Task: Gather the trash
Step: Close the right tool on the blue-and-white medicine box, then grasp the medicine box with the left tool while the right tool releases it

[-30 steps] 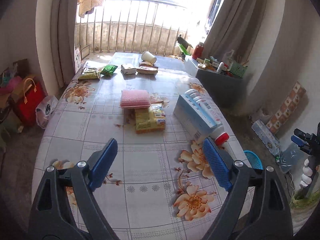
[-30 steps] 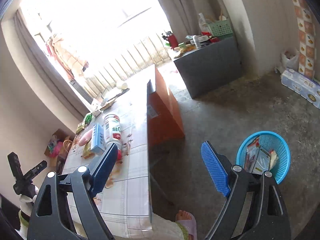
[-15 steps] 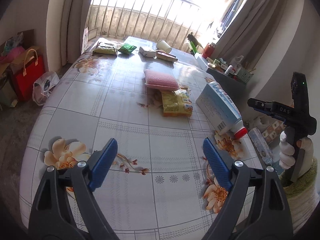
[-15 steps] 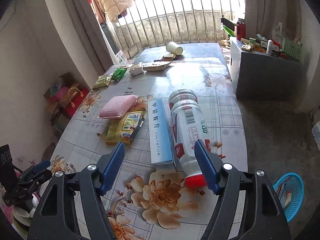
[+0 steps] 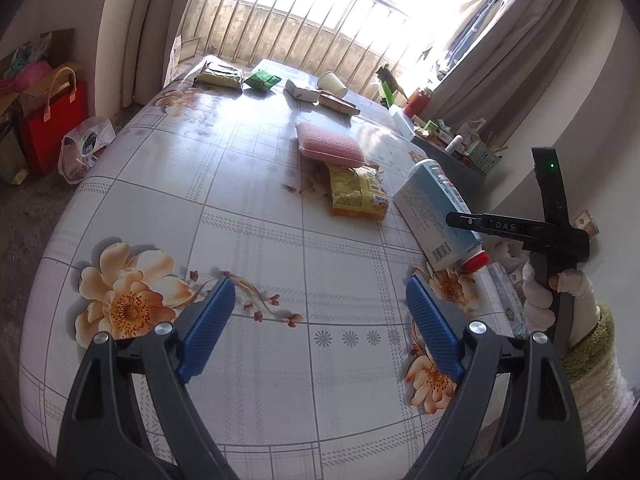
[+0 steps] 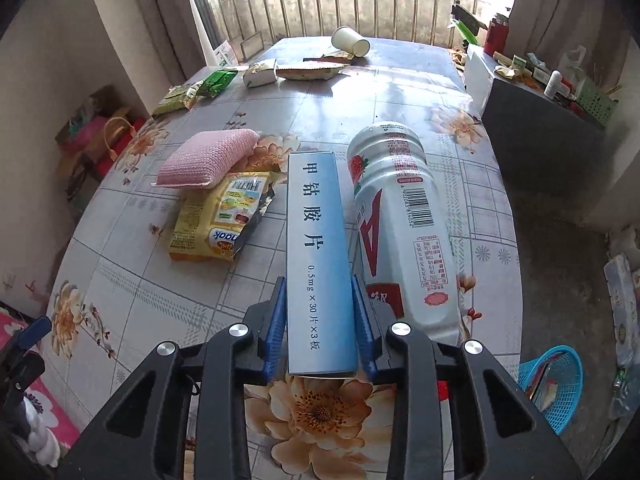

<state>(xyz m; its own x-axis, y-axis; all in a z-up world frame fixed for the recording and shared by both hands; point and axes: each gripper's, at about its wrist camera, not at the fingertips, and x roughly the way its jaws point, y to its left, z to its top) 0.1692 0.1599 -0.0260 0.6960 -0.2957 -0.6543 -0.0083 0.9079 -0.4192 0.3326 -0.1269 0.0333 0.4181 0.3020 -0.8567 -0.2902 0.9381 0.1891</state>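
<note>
**Right claw takes the blue box; most trash not yet collected**

The right claw [image 6: 320,324] has just been closing, and its blue pads now sit against both long sides of the blue box [image 6: 318,248], which lies on the worktop [image 6: 400,80] just beside the white bottle [image 6: 404,224]. The box looks gripped but not yet lifted; its far end rests flat beside the bottle. The left claw [image 5: 320,320] hangs released over a bare stretch of the floral cloth with nothing between its pads.

Judging by what lies about, the job is at an early stage. The blue basket [image 6: 554,384] on the floor, to the right of the worktop, already holds a few wrappers, so some trash has gone in. Left on the worktop are the box, the bottle, the yellow snack bag [image 6: 218,220] with the pink sponge [image 6: 208,156] resting partly on it, and at the far end a paper cup [image 6: 350,42], green packets [image 6: 196,90], a small carton [image 6: 260,74] and a flat wrapper [image 6: 310,70]. Whether the sponge counts as trash I cannot tell.

The likely next step is carrying the box to the basket.
</note>
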